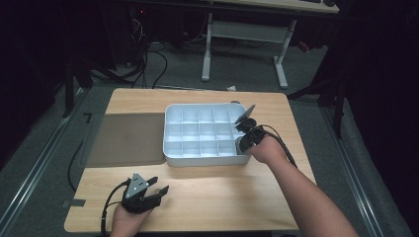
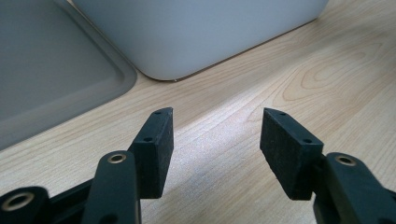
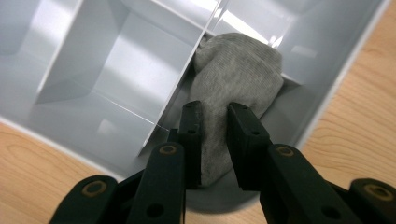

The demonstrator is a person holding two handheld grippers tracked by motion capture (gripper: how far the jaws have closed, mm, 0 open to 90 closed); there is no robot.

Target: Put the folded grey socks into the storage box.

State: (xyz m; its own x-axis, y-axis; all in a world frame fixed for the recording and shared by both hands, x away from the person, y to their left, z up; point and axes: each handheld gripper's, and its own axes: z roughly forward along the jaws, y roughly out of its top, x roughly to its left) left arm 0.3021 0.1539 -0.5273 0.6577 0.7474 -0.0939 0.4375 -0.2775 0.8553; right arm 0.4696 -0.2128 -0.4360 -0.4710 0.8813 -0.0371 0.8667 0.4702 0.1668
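Grey sock [image 3: 233, 79] looks soft and floppy, sitting in the corner cell of the white tray [image 1: 170, 148], and we've got the right hand-held gripper [image 3: 215, 112] pinched narrow on its near end while the left hand-held gripper [image 2: 215, 135] hangs wide over the surface [image 1: 222, 192].

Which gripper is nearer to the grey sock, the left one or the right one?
Right. The right gripper has its jaws closed on the grey sock inside the white divided box; the left gripper rests open on the table, well away.
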